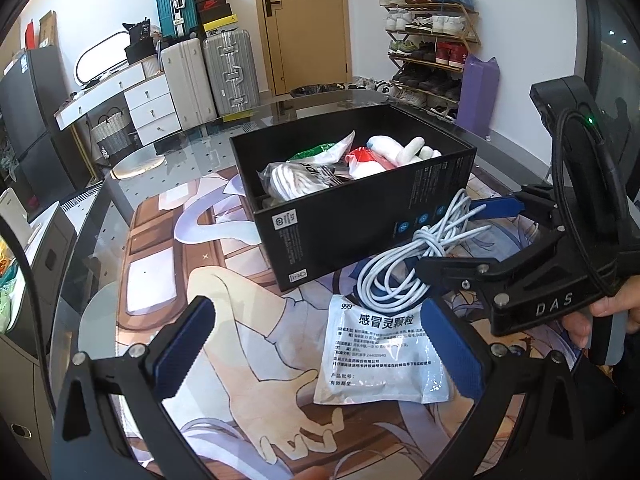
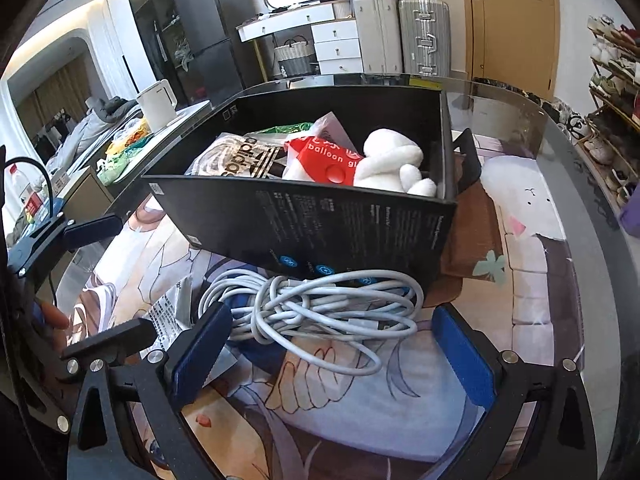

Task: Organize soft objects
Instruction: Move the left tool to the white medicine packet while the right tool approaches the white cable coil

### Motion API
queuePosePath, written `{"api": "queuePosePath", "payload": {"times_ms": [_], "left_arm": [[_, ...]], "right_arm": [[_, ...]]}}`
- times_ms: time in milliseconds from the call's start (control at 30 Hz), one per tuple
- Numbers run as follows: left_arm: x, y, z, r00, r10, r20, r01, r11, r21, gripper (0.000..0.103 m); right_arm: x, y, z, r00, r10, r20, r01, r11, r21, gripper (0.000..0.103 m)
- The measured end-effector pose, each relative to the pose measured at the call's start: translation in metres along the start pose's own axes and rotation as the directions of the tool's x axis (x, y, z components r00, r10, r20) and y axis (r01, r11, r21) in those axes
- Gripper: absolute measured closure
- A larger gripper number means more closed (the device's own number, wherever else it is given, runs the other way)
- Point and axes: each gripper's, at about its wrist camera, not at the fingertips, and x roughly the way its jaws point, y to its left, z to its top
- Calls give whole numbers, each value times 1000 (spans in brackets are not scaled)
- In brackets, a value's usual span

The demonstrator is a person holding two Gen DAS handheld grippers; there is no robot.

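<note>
Outside one black box [image 1: 360, 216], one cable coil [image 2: 320, 304], one sachet [image 1: 380, 356], both grippers' jaws wide.

The black box [image 2: 320, 224] hides the lower parts of the bagged items inside it, and its near wall covers the far edge of the coiled white cable [image 2: 316, 304]. The fine print on the white sachet [image 1: 380, 356] beside the cable is too small to read. In the right wrist view, most of that sachet is hidden behind the gripper's left finger.

Cable coil [image 2: 320, 304] before box [image 2: 320, 224], sachet [image 1: 380, 352] beside it.
</note>
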Motion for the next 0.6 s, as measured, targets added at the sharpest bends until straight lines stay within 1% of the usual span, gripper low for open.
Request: {"api": "queuePosePath", "payload": {"times_ms": [133,200,267,400,433,467,600], "left_arm": [[1,0,0,1000,0,0,0,1000,-1,0],[0,0,0,1000,0,0,0,1000,-1,0],[0,0,0,1000,0,0,0,1000,-1,0],[1,-1,0,1000,0,0,0,1000,4,0],[1,-1,0,1000,0,0,0,1000,3,0],[1,-1,0,1000,-1,0,1,1000,1,0],[1,-1,0,1000,1,0,-1,1000,-2,0]], "right_arm": [[-4,-5,-1,1000,21,19,-21,1000,19,12],[-6,-7,-2,1000,19,21,-19,1000,16,13],[-7,-8,-2,999,26,26,-26,1000,17,18],[-10,-11,-4,998,45,36,-46,999,28,24],[-12,-14,-4,998,56,42,-57,998,38,27],[-12,-15,-4,997,66,41,-68,997,46,29],[-18,-19,-7,997,61,49,-62,998,24,30]]}}
